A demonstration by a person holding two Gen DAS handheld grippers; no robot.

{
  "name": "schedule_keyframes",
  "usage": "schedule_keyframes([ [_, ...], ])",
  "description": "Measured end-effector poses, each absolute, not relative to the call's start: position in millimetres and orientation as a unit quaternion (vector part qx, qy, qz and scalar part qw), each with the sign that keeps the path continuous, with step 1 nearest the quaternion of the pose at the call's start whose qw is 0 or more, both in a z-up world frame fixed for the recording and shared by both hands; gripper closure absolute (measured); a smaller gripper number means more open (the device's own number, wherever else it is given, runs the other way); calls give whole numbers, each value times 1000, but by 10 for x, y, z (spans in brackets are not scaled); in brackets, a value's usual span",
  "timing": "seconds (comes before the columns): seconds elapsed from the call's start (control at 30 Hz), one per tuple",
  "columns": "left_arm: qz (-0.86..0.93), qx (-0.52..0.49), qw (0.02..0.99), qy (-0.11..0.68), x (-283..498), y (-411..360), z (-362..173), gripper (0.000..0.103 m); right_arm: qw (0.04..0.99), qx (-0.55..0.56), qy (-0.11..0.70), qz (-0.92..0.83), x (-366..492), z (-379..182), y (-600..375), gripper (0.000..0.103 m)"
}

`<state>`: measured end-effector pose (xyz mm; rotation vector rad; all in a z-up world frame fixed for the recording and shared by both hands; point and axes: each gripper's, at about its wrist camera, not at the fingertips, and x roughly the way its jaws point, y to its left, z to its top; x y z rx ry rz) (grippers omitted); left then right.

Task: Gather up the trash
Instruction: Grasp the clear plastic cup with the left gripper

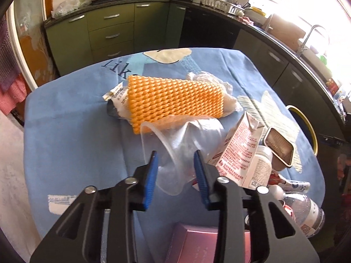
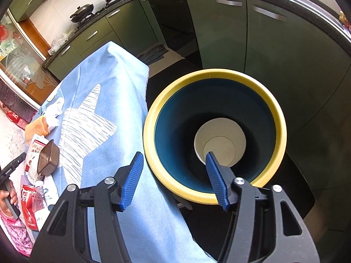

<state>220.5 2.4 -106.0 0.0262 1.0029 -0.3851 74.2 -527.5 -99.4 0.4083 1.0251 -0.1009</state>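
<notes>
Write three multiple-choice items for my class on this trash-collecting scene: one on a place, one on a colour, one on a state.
1. Where is the bin?
A. on the table
B. on the floor beside the table
C. on the counter

2. What colour is the foam net sleeve?
A. orange
B. green
C. black

3. How are the right tongs?
A. shut on a bottle
B. shut on a carton
C. open, holding nothing

Answers: 1 B, the bin's rim sits below the tablecloth edge. 2 A, the mesh is orange. 3 C, the fingers stand apart above the bin, which holds a white cup.
</notes>
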Motion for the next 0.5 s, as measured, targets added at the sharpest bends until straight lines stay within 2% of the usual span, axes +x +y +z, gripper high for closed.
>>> schedule_keyframes([
  [0.03,-191,9,859,476,2207,23,-1052,82,850,195,487,-47,742,-1003,-5278,47],
  [0.2,-206,27,866,455,2169,-58,-997,97,848,198,490,-42,748,-1036,-5266,47],
  [0.5,-174,76,891,413,1915,-59,-699,97,853,196,484,-32,719,-1028,-5215,47],
])
